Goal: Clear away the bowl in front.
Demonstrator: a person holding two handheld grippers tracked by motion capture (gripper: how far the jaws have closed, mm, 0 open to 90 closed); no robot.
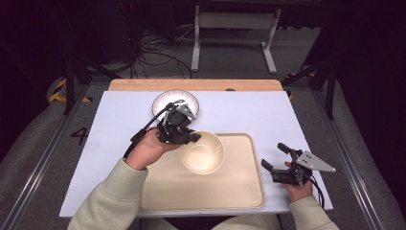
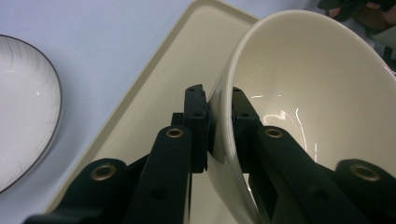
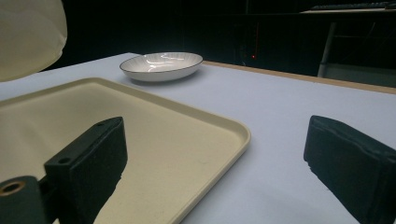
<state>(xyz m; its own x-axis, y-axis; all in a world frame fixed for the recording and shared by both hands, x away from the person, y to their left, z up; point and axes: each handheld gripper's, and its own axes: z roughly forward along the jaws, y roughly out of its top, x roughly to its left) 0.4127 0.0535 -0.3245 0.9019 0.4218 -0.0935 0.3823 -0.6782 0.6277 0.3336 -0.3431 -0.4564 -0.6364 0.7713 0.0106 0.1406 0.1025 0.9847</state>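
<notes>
Two grippers seen | left gripper is clamped on bowl rim (over tray) | right gripper is held spread wide

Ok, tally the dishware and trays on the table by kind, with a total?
Bowls: 1, cream bowl gripped by the left gripper
Plates: 1, white dark-rimmed plate
Trays: 1, beige tray
Total: 3
</notes>
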